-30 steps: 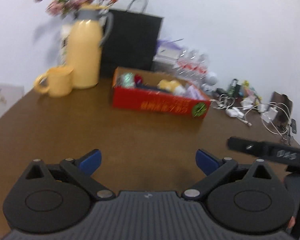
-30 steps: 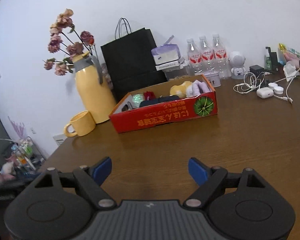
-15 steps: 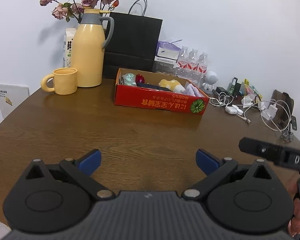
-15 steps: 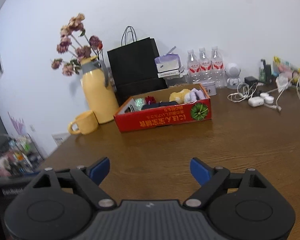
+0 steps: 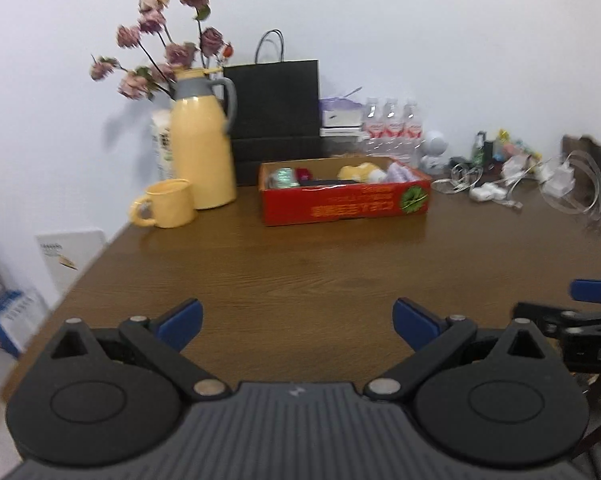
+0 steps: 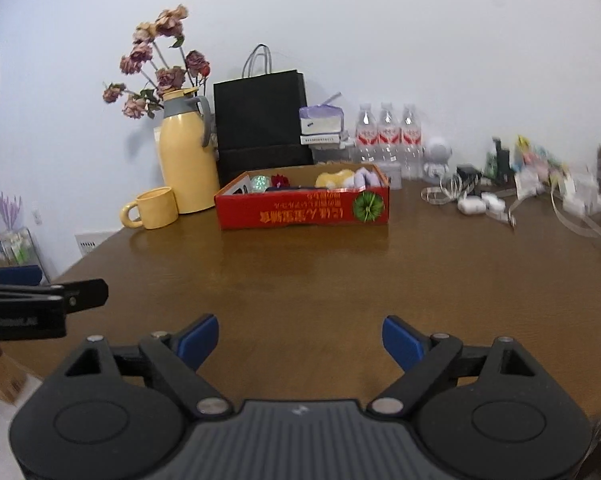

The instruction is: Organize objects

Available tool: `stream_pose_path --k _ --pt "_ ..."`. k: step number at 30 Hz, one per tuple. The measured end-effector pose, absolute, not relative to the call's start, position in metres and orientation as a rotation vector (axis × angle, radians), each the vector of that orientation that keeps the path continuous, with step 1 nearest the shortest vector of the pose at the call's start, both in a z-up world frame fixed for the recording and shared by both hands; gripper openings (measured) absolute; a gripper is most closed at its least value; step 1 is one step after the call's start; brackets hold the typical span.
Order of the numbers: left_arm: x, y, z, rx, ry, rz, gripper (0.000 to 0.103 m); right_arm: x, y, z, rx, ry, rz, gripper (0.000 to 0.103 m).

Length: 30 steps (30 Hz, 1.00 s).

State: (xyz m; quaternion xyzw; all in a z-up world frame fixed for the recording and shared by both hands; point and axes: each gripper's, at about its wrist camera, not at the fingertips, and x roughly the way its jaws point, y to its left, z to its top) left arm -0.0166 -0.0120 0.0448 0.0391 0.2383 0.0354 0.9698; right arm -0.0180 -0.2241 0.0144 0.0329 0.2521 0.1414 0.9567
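Brown wooden desk (image 6: pixel 340 280) fills the view under both of my tools, and the part nearest to me is bare. My left tool (image 5: pixel 296 322) hangs above the near edge with its blue pads far apart and only the desk between them. My right tool (image 6: pixel 300 338) is beside it, also wide open and gripping nothing; in the left view its blue fingertip (image 5: pixel 594 291) shows at the right border.

Farther on, near the middle of the desk, stands the red cardboard box (image 6: pixel 304 210). Inside it I see a shiny green ball (image 6: pixel 259 182), a dark red thing, a yellow soft thing (image 6: pixel 332 178) and a pale purple thing (image 6: pixel 366 178), but they are too small to name exactly. To the left of the box stand a yellow mug (image 6: pixel 152 210) and, just behind it, a yellow thermos jug (image 6: pixel 186 168) with dried roses (image 6: pixel 160 68) rising behind it. Behind the box, against the white wall, stands a black paper bag (image 6: pixel 260 120), then three water bottles (image 6: pixel 386 136) and a small white robot figure (image 6: pixel 438 156). At the far right lie white cables and chargers (image 6: pixel 480 204) in a loose heap.
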Motion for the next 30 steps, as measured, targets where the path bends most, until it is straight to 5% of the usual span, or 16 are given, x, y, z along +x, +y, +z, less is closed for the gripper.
stream_pose_path --k 30 --pt "-0.02 -0.009 0.04 0.005 0.57 0.073 0.103 -0.027 -0.217 0.009 0.043 0.524 0.267 0.089"
